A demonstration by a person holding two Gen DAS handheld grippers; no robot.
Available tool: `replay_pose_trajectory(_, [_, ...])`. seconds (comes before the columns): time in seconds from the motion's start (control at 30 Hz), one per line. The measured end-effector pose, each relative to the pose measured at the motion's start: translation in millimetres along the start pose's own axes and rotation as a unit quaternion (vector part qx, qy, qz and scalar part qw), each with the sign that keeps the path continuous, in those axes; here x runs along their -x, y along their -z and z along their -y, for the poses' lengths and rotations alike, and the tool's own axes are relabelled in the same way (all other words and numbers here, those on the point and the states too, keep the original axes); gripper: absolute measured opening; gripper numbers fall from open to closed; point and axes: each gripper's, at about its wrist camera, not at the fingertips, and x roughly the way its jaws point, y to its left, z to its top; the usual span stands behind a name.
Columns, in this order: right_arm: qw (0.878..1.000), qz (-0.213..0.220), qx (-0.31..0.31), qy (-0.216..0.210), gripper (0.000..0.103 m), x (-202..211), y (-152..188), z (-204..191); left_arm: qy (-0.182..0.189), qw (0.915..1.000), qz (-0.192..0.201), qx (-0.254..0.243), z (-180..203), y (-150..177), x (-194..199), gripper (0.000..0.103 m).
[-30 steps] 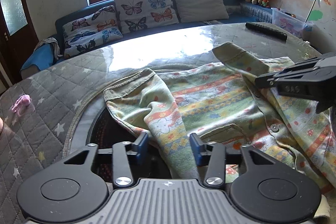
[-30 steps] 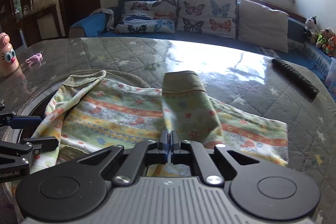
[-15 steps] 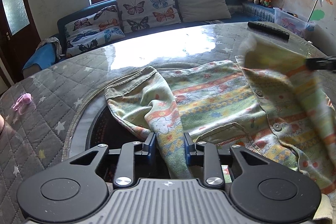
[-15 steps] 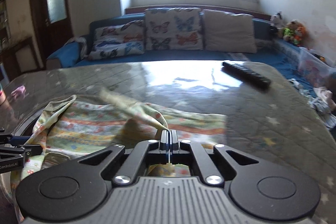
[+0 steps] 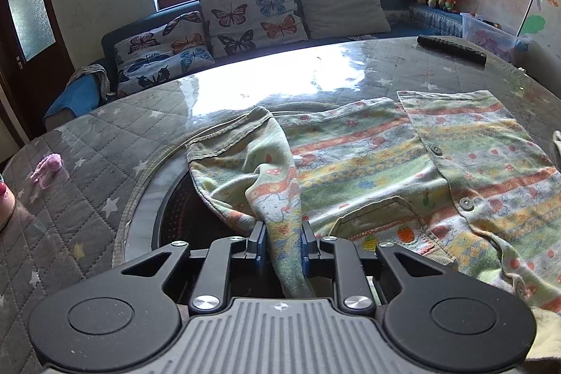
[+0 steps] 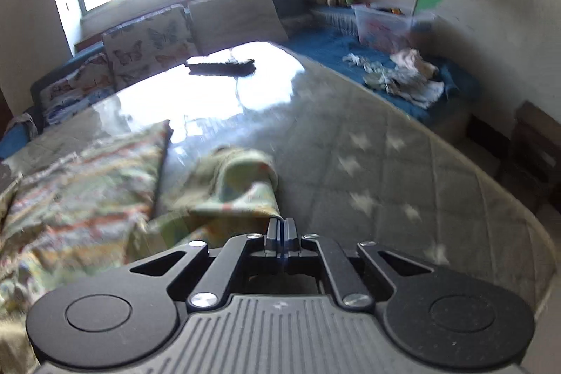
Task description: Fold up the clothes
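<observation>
A child's striped, printed cardigan (image 5: pixel 385 163) lies spread on the quilted table; it also shows blurred in the right wrist view (image 6: pixel 80 177). Its left sleeve (image 5: pixel 277 184) runs back between my left gripper's (image 5: pixel 283 239) fingers, which are closed on the bunched cloth. My right gripper (image 6: pixel 280 226) is shut on the cloth of the right sleeve (image 6: pixel 242 181), which is pulled out to the right over the table. The right gripper is out of the left wrist view.
A black remote (image 5: pixel 452 49) lies at the table's far right, also in the right wrist view (image 6: pixel 221 65). A small pink toy (image 5: pixel 47 165) lies at the left. A sofa with butterfly cushions (image 5: pixel 252 14) stands behind. Loose clothes (image 6: pixel 403 77) lie on the blue bench.
My right gripper swung the right sleeve off the cardigan's body and out to the right. My left gripper closed in on the left sleeve. The right gripper left the left wrist view.
</observation>
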Motion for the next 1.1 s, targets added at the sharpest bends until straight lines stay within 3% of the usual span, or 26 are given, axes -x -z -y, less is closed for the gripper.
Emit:
replay_pose_trajectory(0.17, [1.000,-0.004,0.026,0.010,0.020,-4,10,-1,-0.005,1.0000,-0.002,-0.005,3,-1,-1,0.021])
replay_pose_trajectory(0.23, [0.999,0.002,0.044,0.013,0.032,-8,9,-9,-0.006,1.0000,-0.003,-0.006,4,-2,-2,0.022])
replay_pose_trajectory(0.47, [0.995,0.035,0.095,0.025,0.042,-22,3,-33,-0.012,0.9999,-0.007,-0.008,6,-3,-5,0.024])
replay_pose_trajectory(0.77, [0.992,0.086,0.006,0.087,0.044,7,-2,9,-0.013,0.9998,-0.009,-0.008,7,-2,-7,0.024])
replay_pose_trajectory(0.83, [0.991,0.087,-0.020,0.102,0.047,15,3,26,-0.013,0.9998,-0.009,-0.008,8,-2,-7,0.024])
replay_pose_trajectory(0.97, [0.988,0.074,-0.097,0.091,0.051,26,14,59,-0.014,0.9998,-0.009,-0.007,9,-1,-7,0.024])
replay_pose_trajectory(1.1, [0.984,0.063,-0.134,0.098,0.054,33,27,76,-0.016,0.9998,-0.011,-0.005,9,0,-7,0.026])
